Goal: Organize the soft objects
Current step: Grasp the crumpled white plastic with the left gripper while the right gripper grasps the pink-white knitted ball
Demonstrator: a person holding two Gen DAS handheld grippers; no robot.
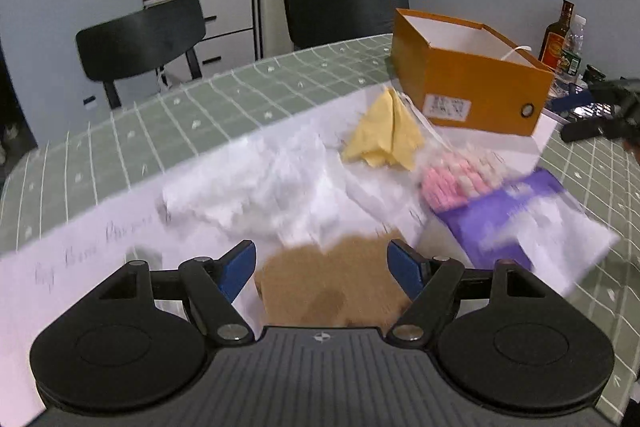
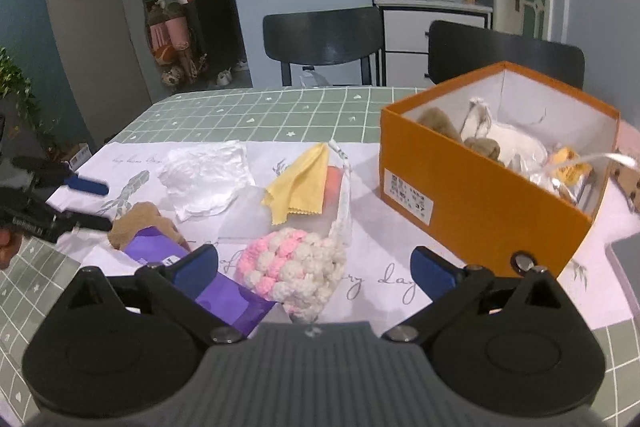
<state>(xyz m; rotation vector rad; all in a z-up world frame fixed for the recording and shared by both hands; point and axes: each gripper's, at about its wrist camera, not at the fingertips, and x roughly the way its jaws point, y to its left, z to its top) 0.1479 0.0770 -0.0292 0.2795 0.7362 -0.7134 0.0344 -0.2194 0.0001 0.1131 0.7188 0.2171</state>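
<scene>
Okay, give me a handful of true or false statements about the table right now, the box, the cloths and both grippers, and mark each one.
1. The orange box already holds soft items. True.
2. The yellow cloth lies inside the box. False: it lies on the table mat.
3. The left gripper has its fingers either side of the brown plush. True.
4. The right gripper is clamped shut on the pink and white pom-pom item. False: its jaws are open.
</scene>
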